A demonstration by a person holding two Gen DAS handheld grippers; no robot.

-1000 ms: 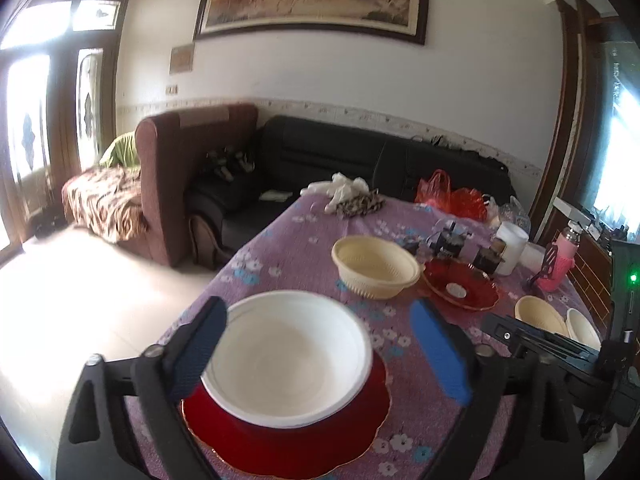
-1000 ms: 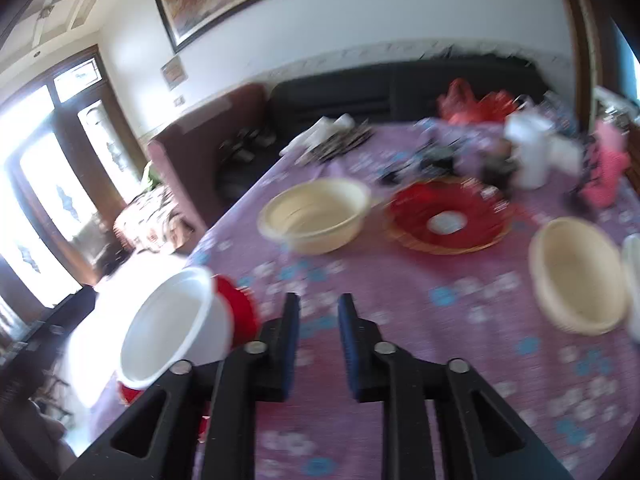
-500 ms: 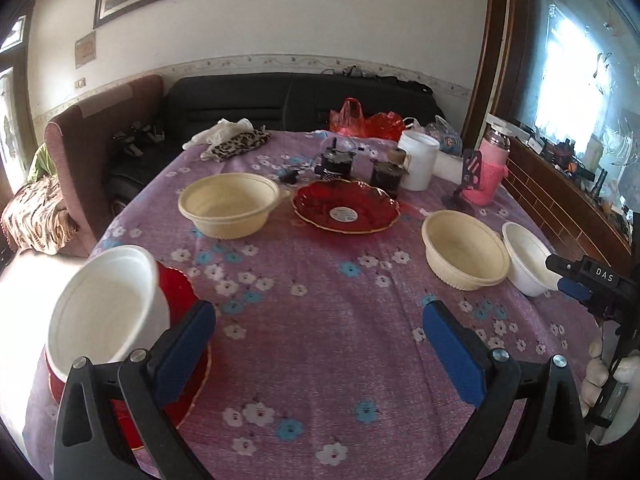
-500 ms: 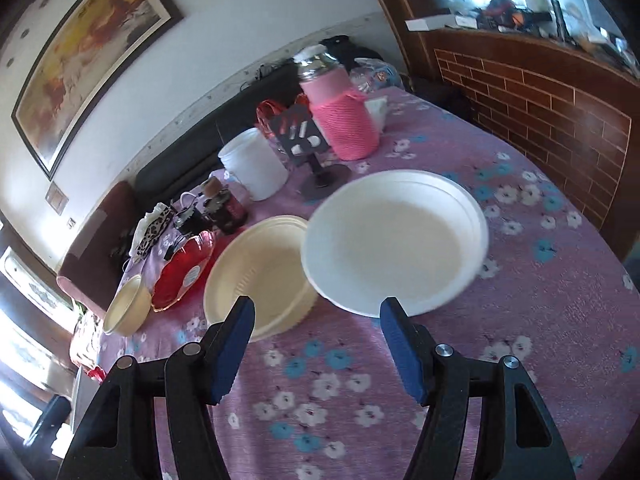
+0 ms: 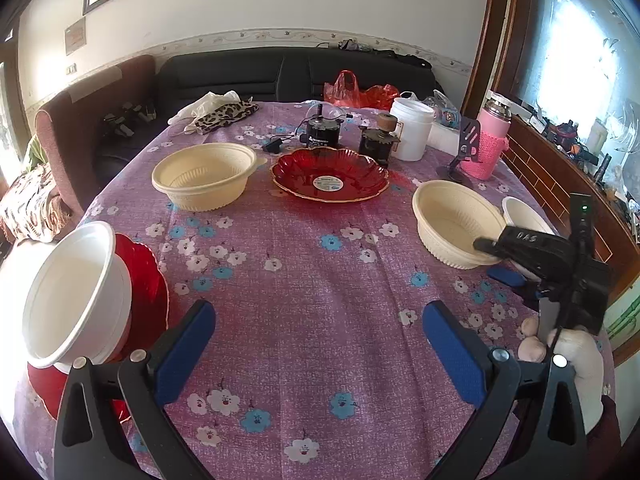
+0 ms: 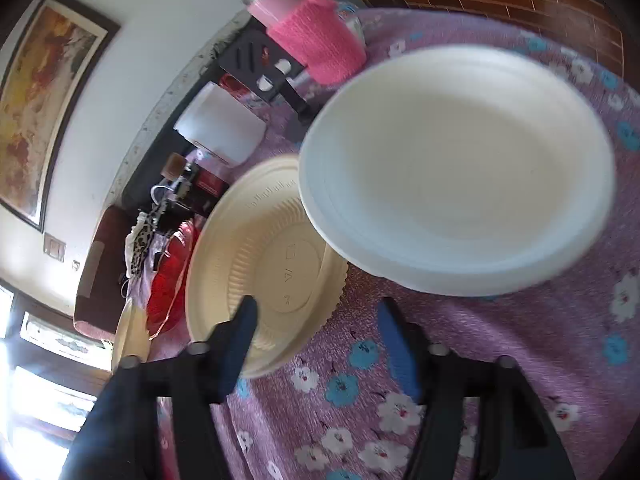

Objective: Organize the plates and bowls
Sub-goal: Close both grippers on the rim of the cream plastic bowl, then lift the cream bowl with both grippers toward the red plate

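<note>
**Right gripper straddles the rim of a cream bowl; left gripper hangs empty over the cloth**

The round table wears a purple tablecloth printed with white and blue flowers (image 5: 304, 280). The left gripper (image 5: 318, 344) hangs above a bare patch of it, its blue-padded jaws spread wide with nothing between them.

At the near left edge a white plastic bowl (image 5: 76, 292) sits tilted on a red scalloped plate (image 5: 148, 280). Farther back stand a cream ribbed plastic bowl (image 5: 204, 176) and, just to its right, a second red scalloped plate with a round sticker (image 5: 330, 180).

On the right side, a second cream ribbed bowl (image 6: 260, 264) touches a white shallow bowl (image 6: 456, 168), whose rim overlaps it in the wrist view. The right gripper (image 6: 320, 344), held by a white-gloved hand (image 5: 576, 352), points down at this pair. Its jaws are closing: one blue pad lies inside the cream bowl, the other outside over the cloth, so the near rim is between them. I cannot tell whether the pads press on it.

Behind these bowls stand a pink knit-sleeved flask (image 6: 312, 40) and a white plastic tub (image 5: 412, 128).
</note>
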